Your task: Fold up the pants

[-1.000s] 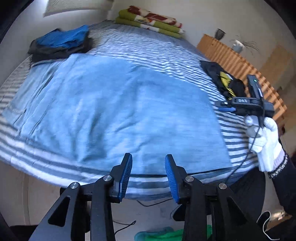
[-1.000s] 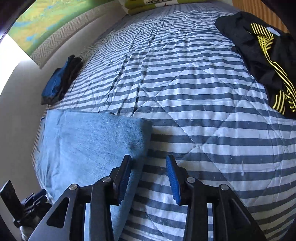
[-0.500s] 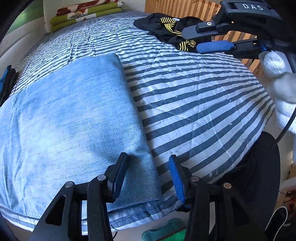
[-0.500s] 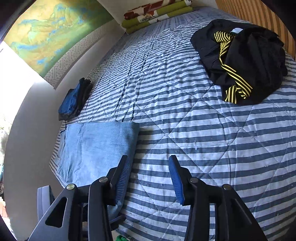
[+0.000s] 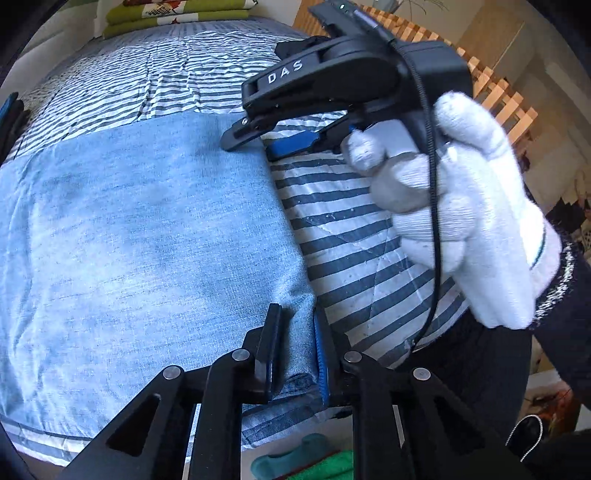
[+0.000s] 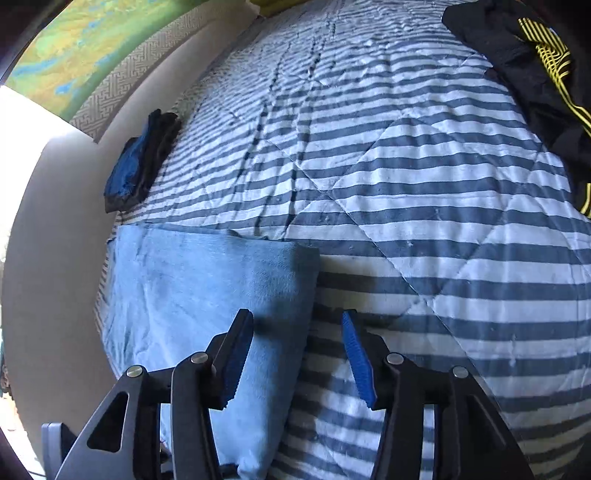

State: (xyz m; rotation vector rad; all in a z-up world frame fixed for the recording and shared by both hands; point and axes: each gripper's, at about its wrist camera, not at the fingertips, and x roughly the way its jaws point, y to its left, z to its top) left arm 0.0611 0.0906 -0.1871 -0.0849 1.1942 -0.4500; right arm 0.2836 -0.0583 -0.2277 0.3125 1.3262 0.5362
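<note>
Bright daylight from the left, soft shadows on bedding, sharp centre, strong fisheye curving at dark edges

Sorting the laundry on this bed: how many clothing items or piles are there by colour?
Light blue jeans: 1, left gripper shut on their corner
Black garment with yellow stripes: 1
Blue-and-black folded pile: 1
Green-and-red folded stack: 1
Total: 4

A bedroom in someone's home, as I see it.
I'm over a bed [image 6: 406, 177] with a striped quilt; folded blankets [image 5: 173, 16] lie at 12 o'clock, a slatted wooden frame [image 5: 498, 99] at 2, a painted wall hanging [image 6: 74, 48] at 10.
</note>
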